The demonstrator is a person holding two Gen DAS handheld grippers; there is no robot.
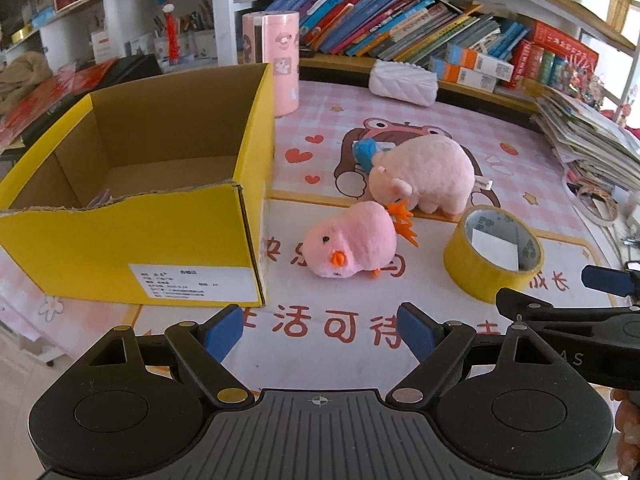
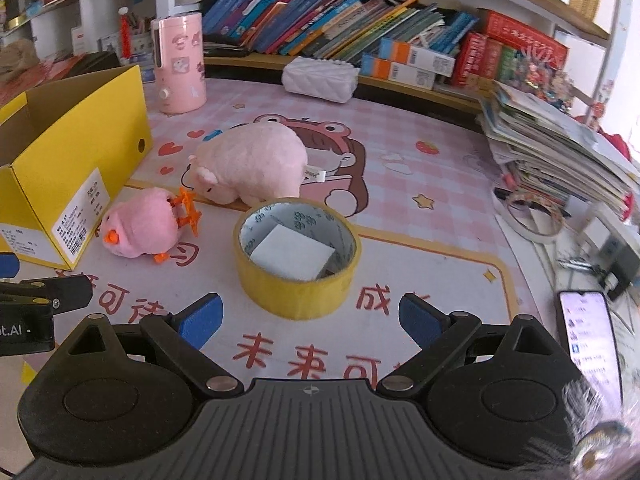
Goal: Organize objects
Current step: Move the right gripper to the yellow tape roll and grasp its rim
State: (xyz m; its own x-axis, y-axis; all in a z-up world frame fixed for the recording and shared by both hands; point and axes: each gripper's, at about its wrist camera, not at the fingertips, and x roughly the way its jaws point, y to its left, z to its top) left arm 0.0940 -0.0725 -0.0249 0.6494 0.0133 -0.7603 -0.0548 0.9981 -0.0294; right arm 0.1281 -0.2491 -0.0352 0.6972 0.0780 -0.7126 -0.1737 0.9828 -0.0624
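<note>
An open yellow cardboard box (image 1: pixel 168 236) (image 2: pixel 60 184) stands at the left of the pink mat. A pink chick plush (image 1: pixel 350 242) (image 2: pixel 140 230) lies on its side just right of the box. A pink pig plush (image 1: pixel 424 174) (image 2: pixel 250 164) lies behind it, with a small blue object (image 1: pixel 366 152) at its far side. A yellow tape roll (image 1: pixel 494 254) (image 2: pixel 296 256) with a white block inside sits to the right. My left gripper (image 1: pixel 320 332) is open and empty, short of the chick. My right gripper (image 2: pixel 312 320) is open and empty, just before the tape roll.
A pink cylinder container (image 1: pixel 276 60) (image 2: pixel 180 64) and a white quilted pouch (image 1: pixel 402 82) (image 2: pixel 320 78) stand at the back. Bookshelves run behind. A stack of magazines (image 2: pixel 560 156) and a phone (image 2: pixel 590 340) lie at the right.
</note>
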